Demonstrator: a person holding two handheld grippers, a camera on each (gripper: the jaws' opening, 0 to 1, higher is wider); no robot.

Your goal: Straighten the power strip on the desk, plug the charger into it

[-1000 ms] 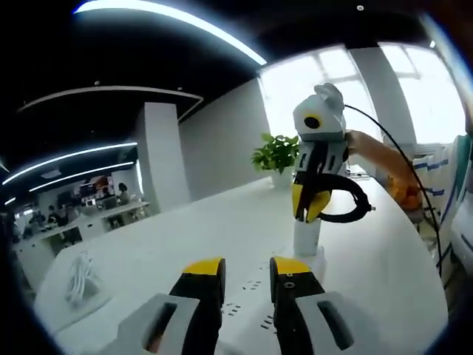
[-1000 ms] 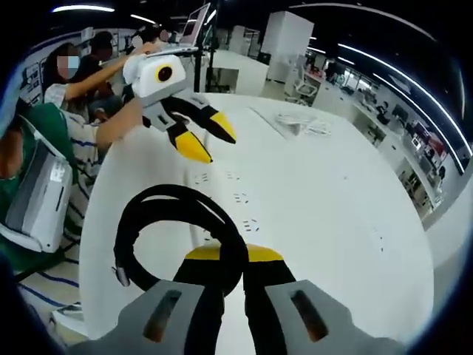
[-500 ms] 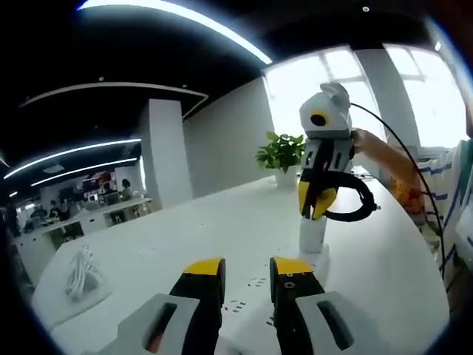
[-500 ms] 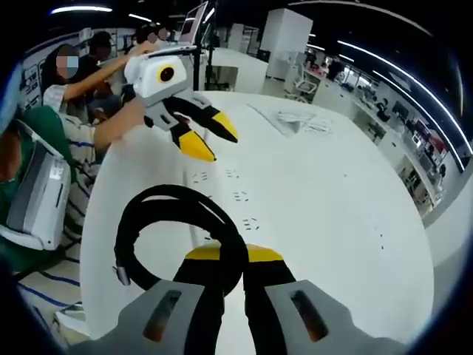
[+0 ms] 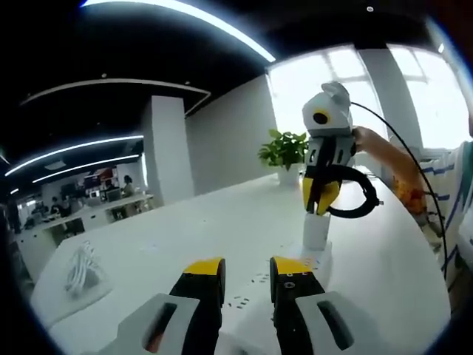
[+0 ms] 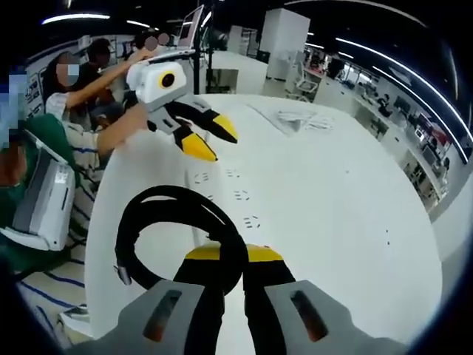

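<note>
My right gripper [image 5: 321,198] stands shut on a white charger [image 5: 316,232], whose black coiled cable [image 5: 358,201] loops out to one side. The charger's lower end rests at the far end of the white power strip [image 5: 255,285], which runs along the white desk [image 5: 185,237]. In the right gripper view the cable loop [image 6: 174,222] rises from my shut right gripper [image 6: 235,259], and the charger is hidden under the jaws. The strip's sockets [image 6: 240,196] lie ahead. My left gripper [image 5: 247,270] is open over the strip's near end, with nothing in it, and appears as the left gripper [image 6: 207,140] above the strip.
A bundle of white cable [image 5: 77,274] lies on the desk; that white cable bundle [image 6: 295,122] sits at the far side. A potted plant [image 5: 284,151] stands at the desk's end. A person's hand [image 5: 369,144] holds the right gripper. Seated people [image 6: 70,81] and a laptop [image 6: 194,26] are beyond the edge.
Almost nothing. The right gripper with the charger has drifted slightly to the right in the left gripper view. Both jaws stand as before.
</note>
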